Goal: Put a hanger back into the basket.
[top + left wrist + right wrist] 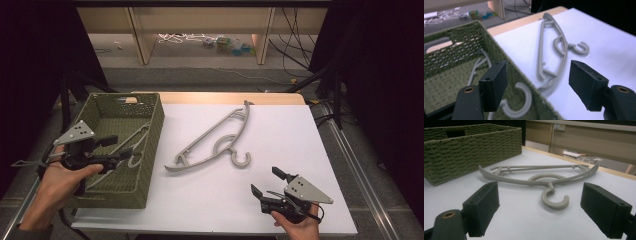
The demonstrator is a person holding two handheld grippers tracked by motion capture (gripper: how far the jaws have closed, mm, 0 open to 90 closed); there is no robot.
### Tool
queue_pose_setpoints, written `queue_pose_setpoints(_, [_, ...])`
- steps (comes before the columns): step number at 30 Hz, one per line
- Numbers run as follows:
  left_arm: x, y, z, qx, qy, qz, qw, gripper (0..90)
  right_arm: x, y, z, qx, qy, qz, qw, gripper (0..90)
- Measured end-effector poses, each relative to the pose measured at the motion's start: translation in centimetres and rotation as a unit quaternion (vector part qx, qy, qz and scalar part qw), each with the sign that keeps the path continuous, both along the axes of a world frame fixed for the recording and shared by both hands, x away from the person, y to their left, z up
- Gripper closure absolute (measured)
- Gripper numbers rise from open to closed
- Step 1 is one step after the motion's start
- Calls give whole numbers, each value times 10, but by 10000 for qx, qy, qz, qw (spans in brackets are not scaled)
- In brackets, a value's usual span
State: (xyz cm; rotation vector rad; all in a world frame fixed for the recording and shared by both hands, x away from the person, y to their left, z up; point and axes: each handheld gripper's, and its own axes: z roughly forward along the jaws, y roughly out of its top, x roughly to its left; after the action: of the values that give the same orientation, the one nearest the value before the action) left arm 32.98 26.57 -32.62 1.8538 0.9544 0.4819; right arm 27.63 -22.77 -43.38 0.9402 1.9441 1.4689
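Note:
A grey plastic hanger [231, 148] lies flat on the white table [280, 130], its hook toward the front; it is also seen from the left gripper view [564, 50] and the right gripper view [549, 182]. A second grey hanger [135, 145] [524, 100] lies inside the green woven basket [155, 135] [496, 47] [474, 145] at the left. My left gripper [117, 146] [539, 85] hovers open over the basket's right side, nothing between its jaws. My right gripper [265, 181] [540, 212] stands open near the front edge, facing the table hanger's hook, apart from it.
A wooden strip [220, 97] borders the table's far edge. Beyond it, wooden furniture legs [142, 40], cables and small items lie on the floor. Black frame poles [335, 95] stand at both sides. White tabletop stretches to the right of the hanger.

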Motion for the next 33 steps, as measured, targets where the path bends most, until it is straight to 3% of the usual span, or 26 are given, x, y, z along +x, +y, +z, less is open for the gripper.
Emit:
queue_pose_setpoints(1, [-1,-4,0,-50,-79,3,10000,309,1,-1,0,-40,-75,-16,10000,162])
queue_pose_setpoints(7, [-11,-25,-2,-417,-348,-82,9985,292,0,0,0,39,-49,0,10000,162])
queue_pose_setpoints(9, [-14,-32,-4,-530,-459,-117,9975,289,-1,-1,1,-40,-26,-20,10000,162])
queue_pose_setpoints(13, [-19,-47,-11,-737,-553,-155,9956,278,-1,0,1,11,-28,-3,10000,162])
queue_pose_setpoints(16, [-21,-62,-19,-701,-631,-329,9950,257,-1,-1,1,-46,-12,-28,10000,162])
queue_pose_setpoints(19, [-22,-74,-28,-625,-617,-394,9954,255,-1,-2,2,-94,-22,-28,9999,162])
queue_pose_setpoints(22, [-23,-84,-37,-700,-520,-418,9953,257,-1,-2,2,-44,-48,5,10000,162])
queue_pose_setpoints(24, [-24,-89,-41,-611,-599,-379,9956,262,-2,-2,2,-25,-7,33,10000,162])
queue_pose_setpoints(28, [-24,-93,-53,-873,-605,-374,9936,262,-4,-1,3,-76,25,60,9999,162])
queue_pose_setpoints(29, [-23,-93,-57,-932,-636,-372,9929,262,-2,1,1,67,-55,90,9999,162])
queue_pose_setpoints(32, [-18,-90,-68,-1266,-470,-236,9906,271,-1,-1,2,-23,-56,26,10000,162])
queue_pose_setpoints(33, [-16,-89,-70,-1273,-514,-198,9903,271,-2,-2,2,-64,-28,33,10000,161])
